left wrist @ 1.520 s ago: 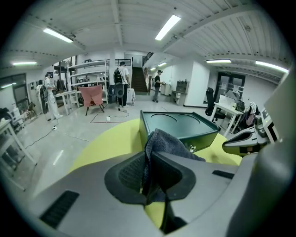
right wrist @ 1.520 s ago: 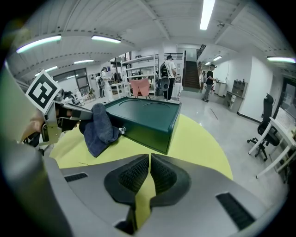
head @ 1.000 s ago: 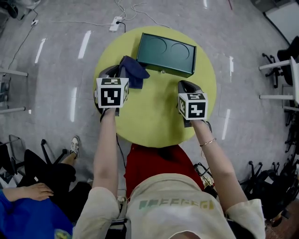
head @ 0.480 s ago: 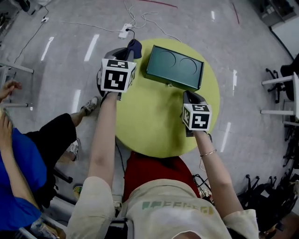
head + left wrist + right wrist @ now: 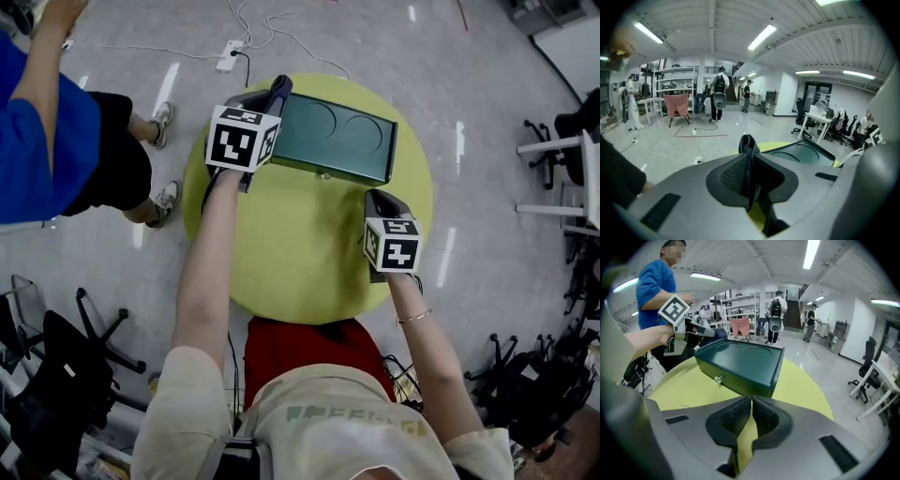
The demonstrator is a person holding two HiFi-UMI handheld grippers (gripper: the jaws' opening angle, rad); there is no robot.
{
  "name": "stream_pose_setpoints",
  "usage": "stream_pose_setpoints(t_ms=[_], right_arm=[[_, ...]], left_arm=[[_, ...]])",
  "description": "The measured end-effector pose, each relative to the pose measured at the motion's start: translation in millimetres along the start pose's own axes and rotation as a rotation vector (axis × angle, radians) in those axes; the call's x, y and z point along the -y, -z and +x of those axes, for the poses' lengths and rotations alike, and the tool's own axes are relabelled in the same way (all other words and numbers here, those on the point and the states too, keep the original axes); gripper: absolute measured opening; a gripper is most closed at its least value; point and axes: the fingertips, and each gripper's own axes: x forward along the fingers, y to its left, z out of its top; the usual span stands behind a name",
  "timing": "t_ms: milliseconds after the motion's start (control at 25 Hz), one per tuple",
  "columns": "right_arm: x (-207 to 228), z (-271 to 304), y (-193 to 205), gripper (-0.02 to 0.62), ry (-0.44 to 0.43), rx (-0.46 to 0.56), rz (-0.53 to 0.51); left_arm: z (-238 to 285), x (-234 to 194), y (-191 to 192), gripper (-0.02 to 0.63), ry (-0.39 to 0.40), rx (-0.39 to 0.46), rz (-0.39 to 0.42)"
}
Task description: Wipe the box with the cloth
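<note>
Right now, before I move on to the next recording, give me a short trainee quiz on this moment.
1. True or false: the left tongs are shut on the dark cloth.
2. What is between the right tongs? A nothing; B the cloth; C the box's latch.
3. Fill in: the green box stands on a round ___ table.
Key: 1 true; 2 A; 3 yellow.

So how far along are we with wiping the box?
Done: the cloth is clamped in the left gripper. In hand: it sits at the left end of the box, contact unclear. Left, apparently: the wipe itself. The right gripper is shut and empty over the table.
</note>
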Motion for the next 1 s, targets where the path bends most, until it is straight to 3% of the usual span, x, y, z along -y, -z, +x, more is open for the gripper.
stream_pose_setpoints(t_ms=[400, 1000], right_arm=[[5, -2, 12, 0.04, -0.002, -0.011, 0.001], [-6, -13, 29, 0.04, -0.024, -0.005, -0.029]], left_arm=[[-18, 21, 27, 0.057, 0.115, -0.035, -0.088], [-52, 41, 70, 0.057, 0.086, -0.073, -0.103]])
